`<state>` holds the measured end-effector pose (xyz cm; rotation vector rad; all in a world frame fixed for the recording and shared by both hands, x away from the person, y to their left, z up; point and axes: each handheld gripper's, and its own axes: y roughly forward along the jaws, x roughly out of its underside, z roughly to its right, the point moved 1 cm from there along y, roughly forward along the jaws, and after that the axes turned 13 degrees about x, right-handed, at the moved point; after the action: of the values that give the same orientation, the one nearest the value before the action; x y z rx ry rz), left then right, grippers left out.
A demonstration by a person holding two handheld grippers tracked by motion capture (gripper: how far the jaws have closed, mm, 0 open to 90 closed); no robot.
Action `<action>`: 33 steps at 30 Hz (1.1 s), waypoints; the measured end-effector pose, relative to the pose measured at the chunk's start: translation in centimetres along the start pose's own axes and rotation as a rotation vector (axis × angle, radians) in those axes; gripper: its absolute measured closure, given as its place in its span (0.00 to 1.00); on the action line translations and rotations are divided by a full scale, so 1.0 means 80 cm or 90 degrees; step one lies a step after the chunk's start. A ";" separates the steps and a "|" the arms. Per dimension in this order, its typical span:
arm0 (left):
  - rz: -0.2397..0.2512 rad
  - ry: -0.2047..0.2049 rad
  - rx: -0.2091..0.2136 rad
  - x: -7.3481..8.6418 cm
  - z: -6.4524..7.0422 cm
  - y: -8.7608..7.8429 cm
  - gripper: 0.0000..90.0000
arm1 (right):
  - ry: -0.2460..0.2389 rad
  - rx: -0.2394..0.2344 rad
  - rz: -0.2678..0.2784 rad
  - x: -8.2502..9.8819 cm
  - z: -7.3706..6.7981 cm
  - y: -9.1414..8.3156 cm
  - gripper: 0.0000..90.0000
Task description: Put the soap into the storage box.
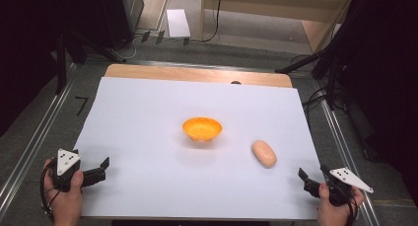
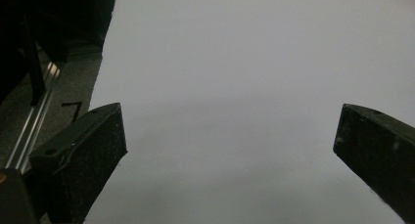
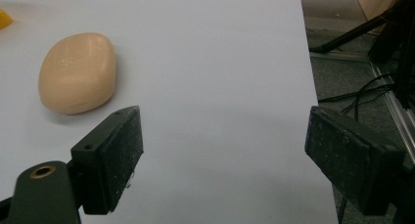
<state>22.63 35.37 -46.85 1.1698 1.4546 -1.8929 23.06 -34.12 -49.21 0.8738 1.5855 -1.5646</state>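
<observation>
- The smooth, pale-tan oval lump (image 1: 264, 153), which looks like a potato or a bread roll, lies on the white sheet (image 1: 148, 117) ahead and to the left of the right gripper (image 1: 305, 178), near it but untouched; the jaws stand apart and empty.
- Its long axis runs slantwise, near end toward that gripper, so I judge the right hand better placed.
- The left gripper (image 1: 101, 168) is well apart from the lump, jaws spread, nothing between them.
- The high view shows the shallow orange plastic bowl (image 1: 202, 129) whole, beyond and left of the lump; the right gripper view catches just its edge (image 3: 4, 18).
</observation>
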 end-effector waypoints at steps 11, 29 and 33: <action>0.005 0.000 -0.002 0.000 0.000 -0.001 0.00 | -0.090 -0.037 -0.088 -0.015 -0.011 0.006 0.13; 0.003 0.002 0.002 0.000 0.000 -0.001 0.00 | -0.184 -0.081 -0.253 -0.052 -0.047 0.039 0.00; 0.003 0.001 0.003 0.000 -0.001 -0.001 0.00 | -0.188 -0.082 -0.267 -0.058 -0.051 0.042 0.00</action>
<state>22.59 35.43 -46.84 1.1769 1.4477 -1.8936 28.16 -29.83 -46.93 0.2290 1.6956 -1.7553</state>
